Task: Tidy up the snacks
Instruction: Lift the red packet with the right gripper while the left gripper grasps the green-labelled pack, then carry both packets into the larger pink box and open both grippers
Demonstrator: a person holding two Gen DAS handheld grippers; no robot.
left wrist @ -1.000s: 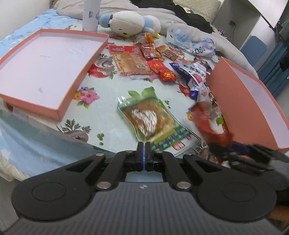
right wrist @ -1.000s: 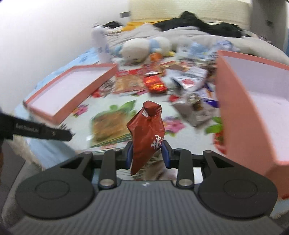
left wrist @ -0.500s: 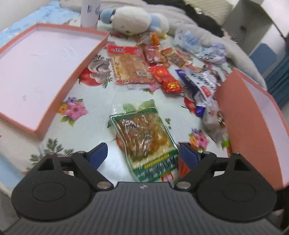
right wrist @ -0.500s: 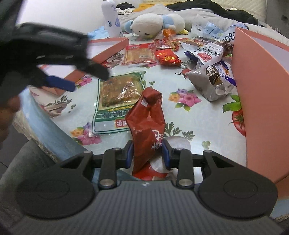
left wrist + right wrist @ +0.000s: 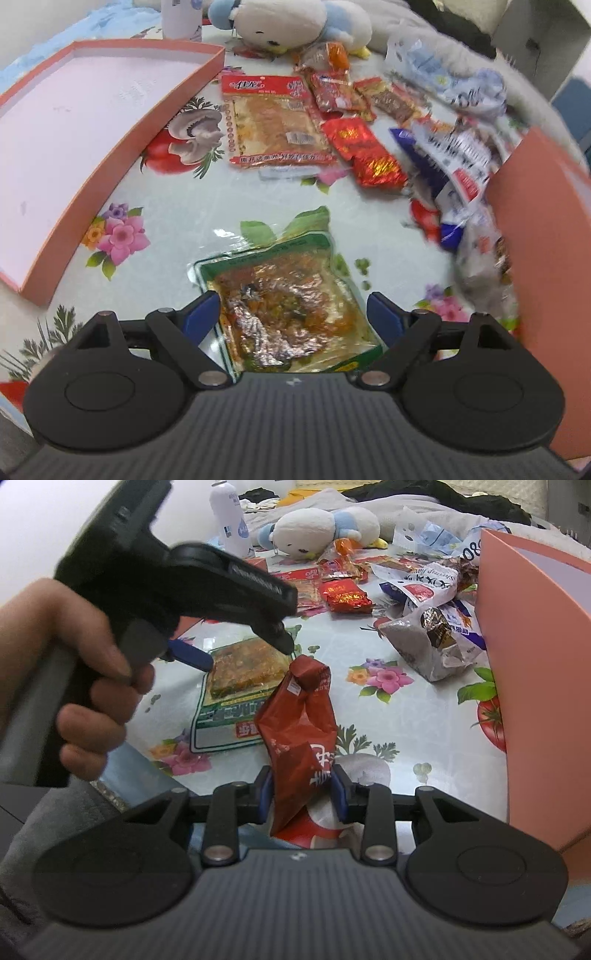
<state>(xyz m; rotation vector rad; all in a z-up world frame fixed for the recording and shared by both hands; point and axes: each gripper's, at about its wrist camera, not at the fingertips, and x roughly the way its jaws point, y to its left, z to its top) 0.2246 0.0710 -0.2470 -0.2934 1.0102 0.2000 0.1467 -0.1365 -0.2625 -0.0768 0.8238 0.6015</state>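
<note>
A flat green-edged pouch (image 5: 284,295) of orange food lies on the flowered tablecloth. My left gripper (image 5: 293,312) hangs open right over its near end, one blue pad (image 5: 203,312) on each side and not pressing. In the right wrist view a hand holds that left gripper (image 5: 245,654) above the pouch (image 5: 236,686). My right gripper (image 5: 301,794) is shut on a crumpled red snack packet (image 5: 299,716), held upright above the table's near edge.
A shallow pink-lined box (image 5: 74,129) lies at the left and an orange box wall (image 5: 546,240) stands at the right. Between them are a large orange packet (image 5: 273,122), red packets (image 5: 362,147), blue-white bags, a grey bag (image 5: 424,642), a plush toy (image 5: 288,22) and a bottle (image 5: 181,18).
My left gripper went from shut to wide open and moved forward and down over the green pouch. The right gripper kept its hold on the red packet and barely moved.
</note>
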